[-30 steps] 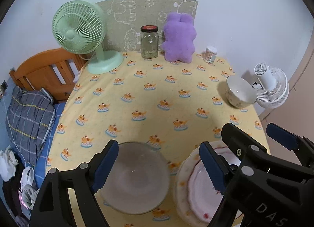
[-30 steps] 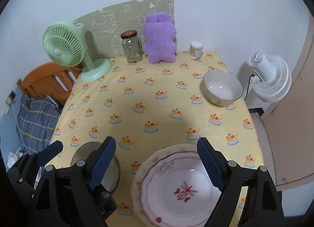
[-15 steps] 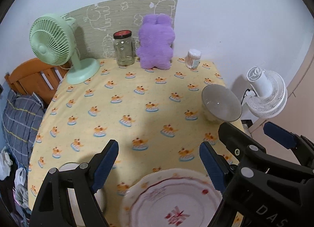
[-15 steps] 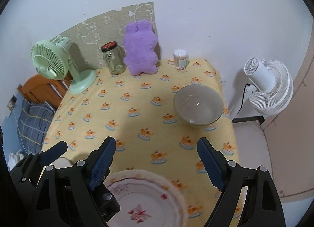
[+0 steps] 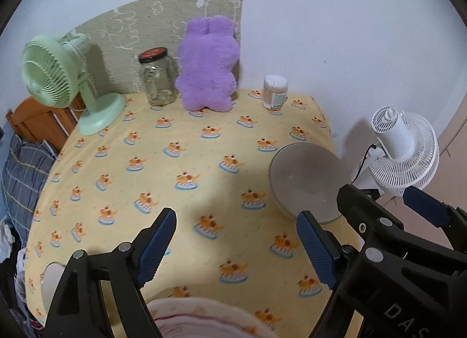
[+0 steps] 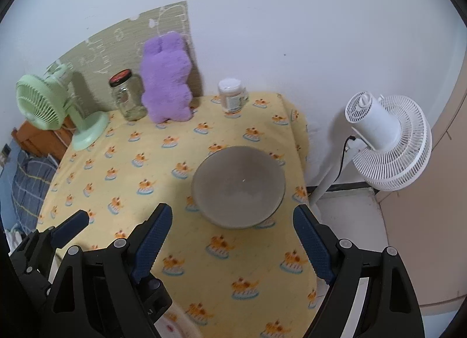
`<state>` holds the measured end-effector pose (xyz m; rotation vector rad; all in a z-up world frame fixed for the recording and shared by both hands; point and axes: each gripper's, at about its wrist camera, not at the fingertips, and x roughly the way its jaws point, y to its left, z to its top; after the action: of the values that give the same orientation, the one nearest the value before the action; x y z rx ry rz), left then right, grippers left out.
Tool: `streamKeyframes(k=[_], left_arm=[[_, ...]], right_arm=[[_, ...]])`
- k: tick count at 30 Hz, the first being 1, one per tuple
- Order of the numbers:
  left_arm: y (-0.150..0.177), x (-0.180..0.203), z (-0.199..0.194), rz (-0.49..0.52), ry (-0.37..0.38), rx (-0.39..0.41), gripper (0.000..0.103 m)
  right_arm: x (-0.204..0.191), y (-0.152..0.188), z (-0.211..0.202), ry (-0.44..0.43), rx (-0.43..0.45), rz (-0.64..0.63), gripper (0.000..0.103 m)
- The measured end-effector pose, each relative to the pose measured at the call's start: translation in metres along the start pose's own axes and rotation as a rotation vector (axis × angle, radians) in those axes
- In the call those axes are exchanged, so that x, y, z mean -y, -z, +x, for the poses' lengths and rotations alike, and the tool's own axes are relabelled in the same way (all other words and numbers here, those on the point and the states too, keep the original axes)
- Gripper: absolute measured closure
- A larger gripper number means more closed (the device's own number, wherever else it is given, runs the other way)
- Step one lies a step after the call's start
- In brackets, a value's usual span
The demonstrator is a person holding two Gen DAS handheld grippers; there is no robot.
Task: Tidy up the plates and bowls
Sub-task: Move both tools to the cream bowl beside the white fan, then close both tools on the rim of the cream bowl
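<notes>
Round, deep grey-white ceramic bowl [image 6: 238, 186], upright and empty, near the right edge of the yellow duck-print tablecloth [image 6: 140, 180], at 12 o'clock from the right gripper [image 6: 230, 243]. Scalloped pink-rimmed plate [image 5: 204, 319] at 6 o'clock in the left wrist view, partly cut off. Right gripper angled downward, blue pads spread wide, nothing between them, short of the bowl. Left gripper [image 5: 238, 246] likewise tilted down, wide apart, empty, bowl at its 2 o'clock.
</notes>
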<state>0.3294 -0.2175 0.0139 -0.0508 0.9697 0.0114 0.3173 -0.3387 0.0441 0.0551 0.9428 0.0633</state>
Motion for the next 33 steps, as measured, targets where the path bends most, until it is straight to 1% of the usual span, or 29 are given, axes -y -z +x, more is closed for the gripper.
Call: streamKeyframes(k=[9, 10, 12, 15, 19, 20, 21, 22, 23, 24, 25, 26, 27, 28, 31, 32, 33], left_arm=[[-0.021, 0.031, 0.038, 0.047, -0.020, 0.009, 0.018], [-0.022, 0.035, 0.042, 0.057, -0.014, 0.012, 0.018], [-0.023, 0.041, 0.053, 0.065, 0.001, -0.007, 0.018], [-0.023, 0.048, 0.068, 0.074, 0.009, -0.023, 0.021], [-0.024, 0.052, 0.086, 0.080, 0.002, -0.049, 0.033], [-0.024, 0.051, 0.089, 0.075, 0.001, -0.054, 0.038], [-0.025, 0.051, 0.093, 0.067, -0.001, -0.059, 0.041], [-0.025, 0.050, 0.096, 0.059, -0.001, -0.063, 0.046], [-0.026, 0.050, 0.100, 0.052, -0.006, -0.069, 0.053], [-0.026, 0.051, 0.103, 0.050, -0.009, -0.076, 0.056], [-0.026, 0.051, 0.106, 0.049, -0.014, -0.081, 0.061], [-0.026, 0.052, 0.110, 0.049, -0.018, -0.088, 0.065], [-0.025, 0.052, 0.113, 0.049, -0.018, -0.096, 0.066], [-0.025, 0.053, 0.116, 0.048, -0.019, -0.103, 0.070], [-0.024, 0.053, 0.125, 0.052, -0.019, -0.120, 0.078], [-0.024, 0.053, 0.126, 0.056, -0.020, -0.121, 0.079], [-0.023, 0.053, 0.128, 0.060, -0.022, -0.120, 0.079]], right_arm=[[0.036, -0.021, 0.037, 0.001, 0.039, 0.085, 0.016], [0.040, -0.023, 0.042, 0.009, 0.037, 0.089, 0.016], [0.044, -0.026, 0.052, 0.029, 0.027, 0.092, 0.016], [0.048, -0.028, 0.066, 0.039, 0.008, 0.088, 0.016], [0.049, -0.031, 0.081, 0.123, -0.017, 0.055, 0.015], [0.050, -0.032, 0.085, 0.133, -0.019, 0.049, 0.015], [0.052, -0.033, 0.089, 0.128, -0.018, 0.048, 0.015], [0.053, -0.033, 0.093, 0.119, -0.019, 0.052, 0.015], [0.055, -0.033, 0.096, 0.113, -0.022, 0.059, 0.015], [0.057, -0.033, 0.101, 0.096, -0.027, 0.071, 0.016], [0.058, -0.033, 0.103, 0.085, -0.031, 0.079, 0.017], [0.058, -0.033, 0.105, 0.082, -0.032, 0.085, 0.019], [0.059, -0.032, 0.109, 0.081, -0.034, 0.090, 0.024], [0.059, -0.032, 0.112, 0.080, -0.038, 0.093, 0.028], [0.060, -0.030, 0.123, 0.061, -0.073, 0.102, 0.052], [0.060, -0.029, 0.126, 0.058, -0.084, 0.104, 0.055], [0.060, -0.029, 0.129, 0.054, -0.090, 0.104, 0.060]])
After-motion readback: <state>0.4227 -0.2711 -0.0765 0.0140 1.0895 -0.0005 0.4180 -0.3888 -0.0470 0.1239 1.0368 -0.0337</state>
